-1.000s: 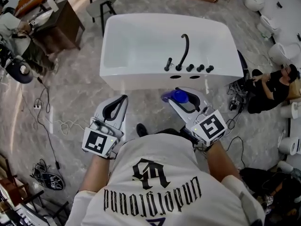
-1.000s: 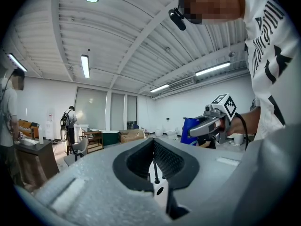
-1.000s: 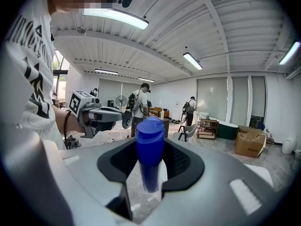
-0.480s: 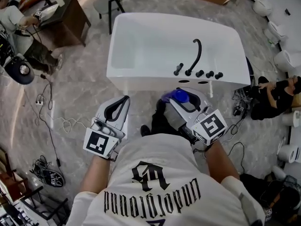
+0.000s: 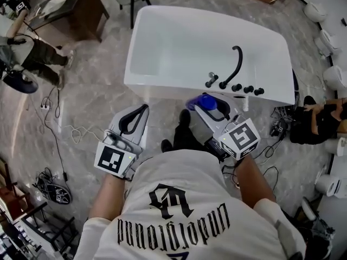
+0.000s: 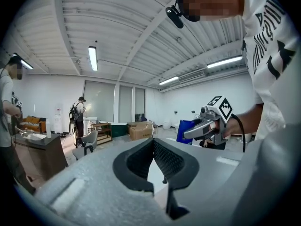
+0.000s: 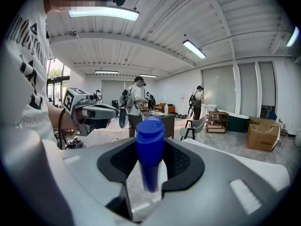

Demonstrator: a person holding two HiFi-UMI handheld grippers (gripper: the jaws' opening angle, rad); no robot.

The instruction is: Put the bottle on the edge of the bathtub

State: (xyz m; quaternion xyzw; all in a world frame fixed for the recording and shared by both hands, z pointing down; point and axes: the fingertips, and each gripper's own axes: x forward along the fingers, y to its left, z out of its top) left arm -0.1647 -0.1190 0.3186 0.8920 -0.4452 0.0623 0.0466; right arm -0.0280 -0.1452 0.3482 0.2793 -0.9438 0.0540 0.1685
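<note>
My right claw (image 5: 212,106) pinches the blue bottle (image 7: 150,147) upright, in the air just short of the bathtub (image 5: 162,86) near edge. Left claw (image 5: 142,110) pressed together, empty. Pickup done; placing and release left.

Tub (image 5: 157,89) rim bare at 11; faucet (image 5: 236,65), knobs (image 5: 248,89) block rim at 1; floor (image 5: 161,112) before tub open.

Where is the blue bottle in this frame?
In the head view the blue bottle is right of centre, clamped in the right gripper. It is held off the floor against the bathtub's near side, close to the tap handles.
</note>
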